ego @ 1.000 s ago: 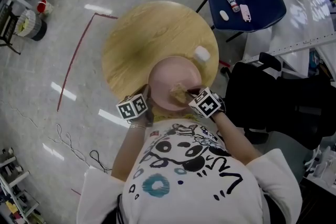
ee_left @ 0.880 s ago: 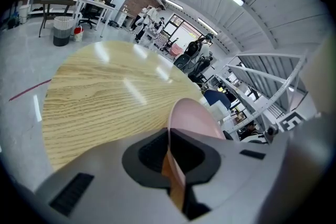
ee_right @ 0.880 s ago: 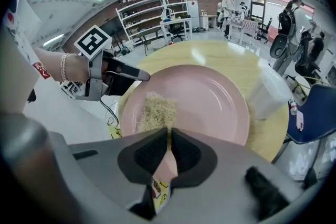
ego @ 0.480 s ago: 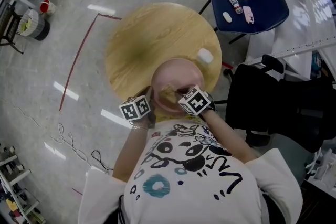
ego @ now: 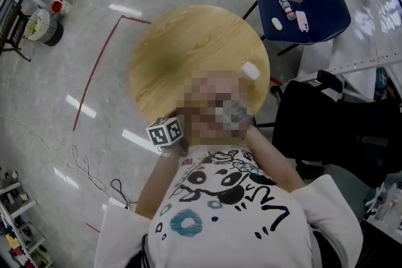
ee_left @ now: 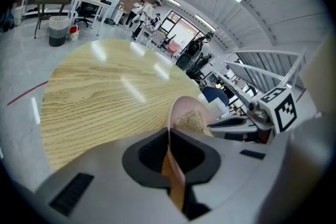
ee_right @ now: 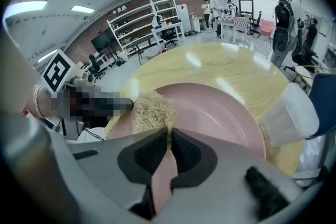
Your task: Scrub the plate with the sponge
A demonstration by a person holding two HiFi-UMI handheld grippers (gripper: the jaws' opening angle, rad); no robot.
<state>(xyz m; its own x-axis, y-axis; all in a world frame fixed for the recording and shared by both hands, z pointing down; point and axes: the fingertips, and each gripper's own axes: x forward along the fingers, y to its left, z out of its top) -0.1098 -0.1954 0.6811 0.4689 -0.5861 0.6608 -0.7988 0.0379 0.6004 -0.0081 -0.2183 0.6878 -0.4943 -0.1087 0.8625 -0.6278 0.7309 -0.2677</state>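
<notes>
Moved since a second ago: right gripper, carried with the sponge across the plate toward the left gripper, which has kept its place.

Item 1, left gripper: jaws clamped on the near rim of the pink plate, which runs edge-on between them and rises ahead of the tips.

Item 2, right gripper: jaws nearly together, pinching the tan fibrous sponge at their tips. The sponge rests on the plate's face just ahead of this gripper, on the side nearer the left gripper.

Item 3, plate: lies on the round wooden table, at its near edge, reaching ahead of both grippers.

Item 4, white object: on the table just beyond the plate's rim, to the right of the right gripper.
</notes>
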